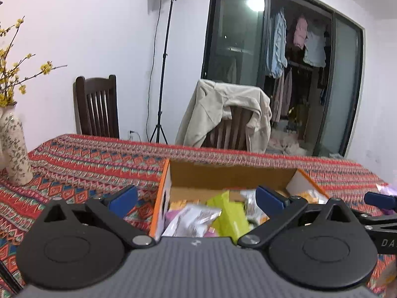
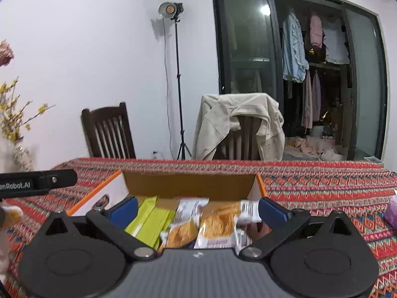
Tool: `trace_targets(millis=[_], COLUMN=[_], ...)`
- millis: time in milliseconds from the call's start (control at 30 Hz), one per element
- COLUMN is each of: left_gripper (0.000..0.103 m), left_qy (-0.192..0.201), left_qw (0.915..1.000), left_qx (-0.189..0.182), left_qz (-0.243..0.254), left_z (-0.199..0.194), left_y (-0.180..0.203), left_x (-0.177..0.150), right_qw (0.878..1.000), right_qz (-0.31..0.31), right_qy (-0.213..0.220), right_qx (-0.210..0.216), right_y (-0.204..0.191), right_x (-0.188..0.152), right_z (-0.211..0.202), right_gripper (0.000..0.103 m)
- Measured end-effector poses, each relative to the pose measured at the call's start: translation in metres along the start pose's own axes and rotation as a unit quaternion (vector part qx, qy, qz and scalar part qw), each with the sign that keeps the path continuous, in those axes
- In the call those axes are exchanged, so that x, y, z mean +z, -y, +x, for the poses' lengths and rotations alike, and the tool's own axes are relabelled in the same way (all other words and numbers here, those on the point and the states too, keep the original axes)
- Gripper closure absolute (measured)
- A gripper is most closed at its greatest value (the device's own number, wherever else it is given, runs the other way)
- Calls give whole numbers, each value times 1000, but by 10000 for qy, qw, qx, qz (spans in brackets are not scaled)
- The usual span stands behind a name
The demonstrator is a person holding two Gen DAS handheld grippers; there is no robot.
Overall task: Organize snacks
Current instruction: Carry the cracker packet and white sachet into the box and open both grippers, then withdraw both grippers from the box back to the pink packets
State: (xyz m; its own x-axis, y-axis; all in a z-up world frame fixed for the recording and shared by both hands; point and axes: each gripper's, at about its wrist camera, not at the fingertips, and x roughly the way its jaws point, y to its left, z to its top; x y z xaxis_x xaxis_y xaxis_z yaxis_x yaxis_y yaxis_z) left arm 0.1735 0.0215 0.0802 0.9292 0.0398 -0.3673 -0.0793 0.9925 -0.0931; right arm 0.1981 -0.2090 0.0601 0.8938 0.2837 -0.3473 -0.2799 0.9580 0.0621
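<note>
Patterned red cloth [image 1: 86,159] covers the table, with two chairs, a lamp stand and a glass door behind.

Left gripper [image 1: 196,200] has its blue pads spread wide and holds nothing; the snacks lie below the gap, none pinched. Right gripper [image 2: 197,208] is equally wide and empty. Both hover over the near end of the box [image 1: 230,173], probably because that is where the snacks are being collected.

Inside, the green packet [image 2: 148,221], orange packet [image 2: 218,223] and silver wrapper [image 1: 191,219] lie loosely heaped, so the sorting looks well along.

From the left camera you get the vase [image 1: 15,146] with yellow flowers and the box's left wall from outside, plus the right gripper's pad at the edge. From the right camera, the orange packets show clearly, along with a purple item [image 2: 392,211] still on the cloth, likely left to gather.
</note>
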Motion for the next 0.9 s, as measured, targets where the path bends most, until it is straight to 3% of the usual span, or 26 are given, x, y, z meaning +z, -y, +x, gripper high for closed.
trace_targets(millis=[433, 900], left_gripper=[0, 0], left_qy=[-577, -650], left_qw=[9981, 9970], left_qx=[189, 291], left_qz=[122, -317], left_z=[-20, -9], left_y=[-40, -65], left_x=[-65, -82], right_qw=[9937, 9855], right_qz=[-33, 221], right_qy=[-1122, -1676], right_qx=[37, -115], right_y=[-22, -41], right_x=[-71, -71], right_z=[-4, 32], right_gripper=[0, 0])
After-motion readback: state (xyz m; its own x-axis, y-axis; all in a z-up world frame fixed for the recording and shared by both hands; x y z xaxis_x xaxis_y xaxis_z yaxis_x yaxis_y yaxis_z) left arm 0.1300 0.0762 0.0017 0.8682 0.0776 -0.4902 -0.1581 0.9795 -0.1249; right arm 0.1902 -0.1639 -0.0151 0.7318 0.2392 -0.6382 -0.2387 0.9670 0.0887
